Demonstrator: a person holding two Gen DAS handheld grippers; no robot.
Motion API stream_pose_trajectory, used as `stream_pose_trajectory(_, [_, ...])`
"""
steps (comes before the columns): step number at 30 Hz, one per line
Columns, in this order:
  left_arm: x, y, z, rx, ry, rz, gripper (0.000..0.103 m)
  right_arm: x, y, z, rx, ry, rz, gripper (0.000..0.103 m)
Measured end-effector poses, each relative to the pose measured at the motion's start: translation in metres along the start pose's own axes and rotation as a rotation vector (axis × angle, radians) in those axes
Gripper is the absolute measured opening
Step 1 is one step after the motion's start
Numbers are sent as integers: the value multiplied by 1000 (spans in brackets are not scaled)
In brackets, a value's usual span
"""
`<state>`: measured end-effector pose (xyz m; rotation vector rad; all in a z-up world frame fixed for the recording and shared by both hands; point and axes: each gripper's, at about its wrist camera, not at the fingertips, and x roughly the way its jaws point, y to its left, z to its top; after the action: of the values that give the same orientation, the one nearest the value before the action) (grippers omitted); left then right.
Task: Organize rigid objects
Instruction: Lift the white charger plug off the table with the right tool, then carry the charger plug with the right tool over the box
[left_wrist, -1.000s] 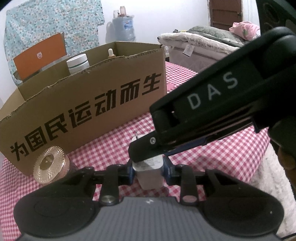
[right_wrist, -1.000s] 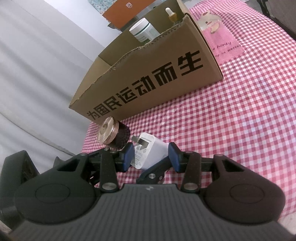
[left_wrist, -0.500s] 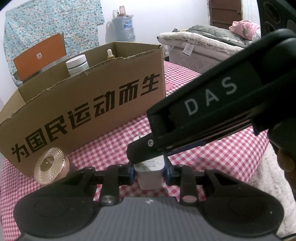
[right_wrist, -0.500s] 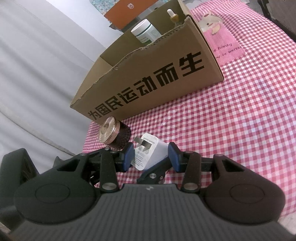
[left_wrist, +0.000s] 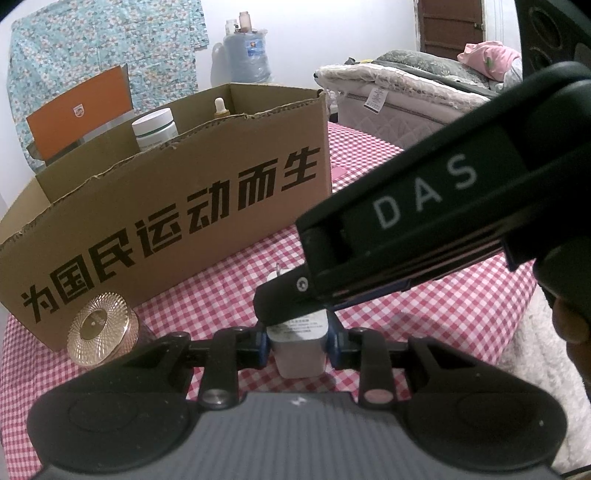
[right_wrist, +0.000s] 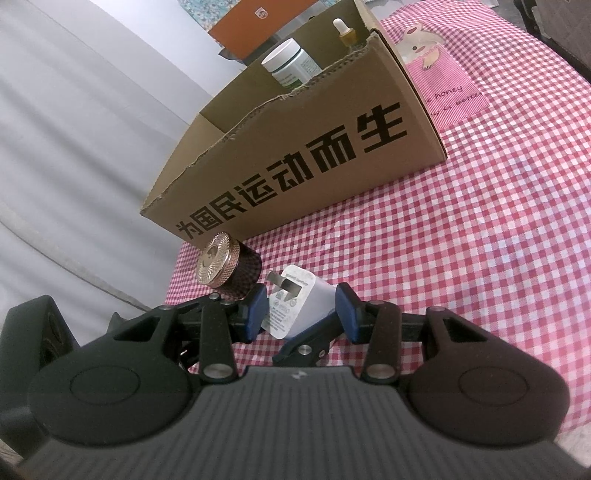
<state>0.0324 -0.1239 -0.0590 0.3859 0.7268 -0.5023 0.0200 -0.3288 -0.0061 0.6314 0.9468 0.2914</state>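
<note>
A white plug adapter (left_wrist: 297, 345) sits between the blue pads of my left gripper (left_wrist: 297, 341), which is shut on it. In the right wrist view the same adapter (right_wrist: 295, 302) lies between the pads of my right gripper (right_wrist: 301, 314), which also closes on it; whether both pads touch is hard to tell. The right gripper's black body (left_wrist: 424, 229) crosses over the adapter in the left wrist view. A gold-lidded jar (left_wrist: 99, 330) lies on its side to the left, also in the right wrist view (right_wrist: 225, 264). A cardboard box (left_wrist: 177, 206) stands behind.
The box (right_wrist: 295, 147) holds a white jar (right_wrist: 291, 66) and a dropper bottle (right_wrist: 345, 33). A red checked cloth (right_wrist: 461, 240) covers the table. An orange box (left_wrist: 79, 114) stands behind the carton. A bed (left_wrist: 406, 92) is at the back right.
Both grippers with the adapter have lifted and drifted slightly; the adapter sits a little higher off the cloth. The jar and box have not moved.
</note>
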Motion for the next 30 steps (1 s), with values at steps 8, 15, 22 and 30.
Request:
stream_pose_trajectory(8, [2, 0, 0, -3, 4, 5, 32, 1, -1, 0, 7, -1, 2, 42])
stream_pose_trajectory(15, [1, -1, 1, -12, -2, 3, 29, 0, 0, -1, 2, -5, 4, 40])
stream_pose_trajectory(22, [-10, 1, 4, -24, -24, 15, 28, -6, 11, -1, -22, -22, 6, 39])
stream_pose_trajectory(30, [-40, 6, 18, -30, -93, 53, 28, -20, 37, 8, -88, -84, 32, 39])
